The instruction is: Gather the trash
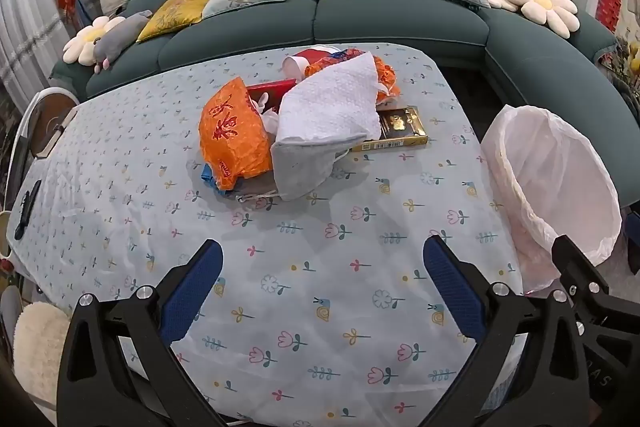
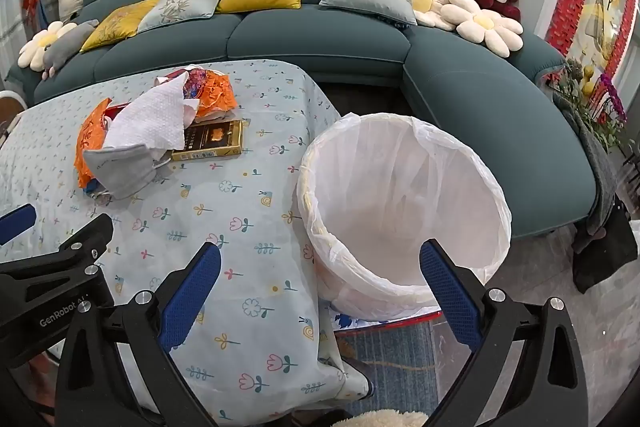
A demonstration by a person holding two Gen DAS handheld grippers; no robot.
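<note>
Trash pile mid-desk (image 1: 120, 187), toward the far side, well apart from both tongs. Flat gold box (image 1: 400, 129) lies with its long axis roughly left-right across the desk, near end tilted slightly toward the bin; its left part is covered by the white tissue (image 1: 332, 107). Tissue drapes over the pile, peak pointing away toward the sofa (image 1: 360, 23). Grey mask (image 1: 300, 167) sits at the pile's near edge, cup side down, its pointed end toward the camera. Orange bag (image 1: 232, 131) crumpled on the left of the pile, long axis running near to far, red print facing up. Second orange wrapper (image 1: 386, 75) and a red-white cup (image 1: 304, 61) at the back, mostly hidden by tissue; can't tell the cup's full shape. Red box (image 1: 268, 93) only shows as a strip between bag and tissue. Something blue under the orange bag, too hidden to identify.

Bin (image 2: 400, 287) with white liner stands just beside the desk's right edge, mouth tipped toward the camera; inside looks pale, contents hard to make out. Its base is cut off behind the right tongs' finger.

Left tongs (image 1: 322, 287) spread wide, holding nothing, hovering over the near desk, pointed at the pile. Right tongs (image 2: 320, 287) spread wide too, holding nothing, straddling the desk edge and bin rim, aimed forward and slightly down.
</note>
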